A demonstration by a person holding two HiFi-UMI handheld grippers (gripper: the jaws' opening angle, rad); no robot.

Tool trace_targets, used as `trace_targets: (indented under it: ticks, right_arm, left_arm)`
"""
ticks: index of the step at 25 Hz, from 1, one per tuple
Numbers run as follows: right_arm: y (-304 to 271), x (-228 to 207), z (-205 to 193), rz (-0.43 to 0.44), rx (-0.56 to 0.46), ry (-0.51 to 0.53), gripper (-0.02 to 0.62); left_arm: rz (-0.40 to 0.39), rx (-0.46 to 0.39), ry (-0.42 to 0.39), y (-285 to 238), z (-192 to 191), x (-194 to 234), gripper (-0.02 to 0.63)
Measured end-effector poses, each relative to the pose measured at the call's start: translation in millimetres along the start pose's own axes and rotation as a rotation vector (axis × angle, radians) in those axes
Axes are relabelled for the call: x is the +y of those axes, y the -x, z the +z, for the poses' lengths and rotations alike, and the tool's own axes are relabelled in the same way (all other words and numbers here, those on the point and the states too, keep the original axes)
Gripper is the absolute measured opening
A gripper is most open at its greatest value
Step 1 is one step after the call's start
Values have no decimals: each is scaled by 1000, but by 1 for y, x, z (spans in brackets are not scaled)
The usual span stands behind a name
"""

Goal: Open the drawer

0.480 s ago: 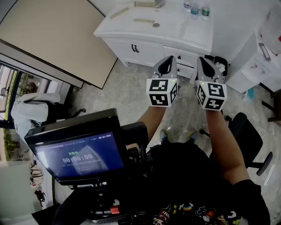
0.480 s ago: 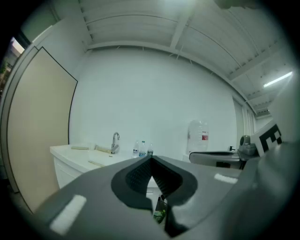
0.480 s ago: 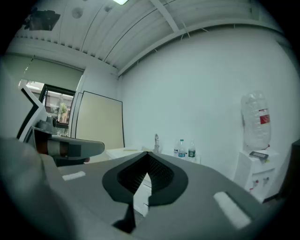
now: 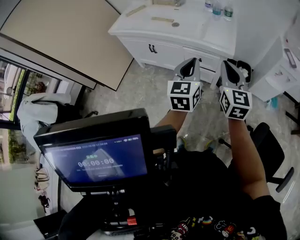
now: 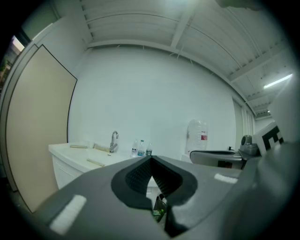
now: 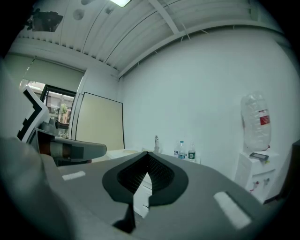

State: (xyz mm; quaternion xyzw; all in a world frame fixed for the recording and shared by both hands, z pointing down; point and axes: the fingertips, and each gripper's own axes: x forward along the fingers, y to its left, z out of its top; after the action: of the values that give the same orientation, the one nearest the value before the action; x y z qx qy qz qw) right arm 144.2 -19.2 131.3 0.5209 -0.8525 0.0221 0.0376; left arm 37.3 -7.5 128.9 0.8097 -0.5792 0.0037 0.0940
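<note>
Jaws together, nothing held: left gripper (image 4: 190, 64), right gripper (image 4: 229, 67).
Drawer (image 4: 208, 53): shut, in white cabinet (image 4: 140, 44), upper centre of head view, just beyond both gripper tips. Bottles (image 4: 220, 9) on the top, upper right. Monitor (image 4: 101, 159), lower left.

**Jaws closed, nothing in them**

The right gripper's (image 6: 146, 154) tips meet with nothing pinched. Straight ahead past them sits a white cabinet (image 6: 141, 190), with a faucet (image 6: 156, 142) and three bottles (image 6: 191, 152) on top. Water cooler (image 6: 256, 154) off to its right, left gripper (image 6: 70, 150) on its left.
</note>
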Motion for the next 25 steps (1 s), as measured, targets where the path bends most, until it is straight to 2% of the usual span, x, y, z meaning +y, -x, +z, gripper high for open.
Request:
trace_targets:
  ticks: [6, 13, 17, 25]
  right_arm:
    - [5, -2, 0, -10, 11, 4, 22]
    - [3, -36, -39, 64, 29, -4, 21]
    - [-14, -36, -55, 81, 43, 6, 21]
    - [-81, -19, -97, 15, 83, -10, 21]
  left_arm:
    - [-8, 12, 5, 3, 0, -3, 0]
    - [76, 41, -4, -23, -37, -18, 0]
    - [104, 52, 3, -32, -47, -5, 0]
    - [10, 88, -8, -77, -73, 50, 0]
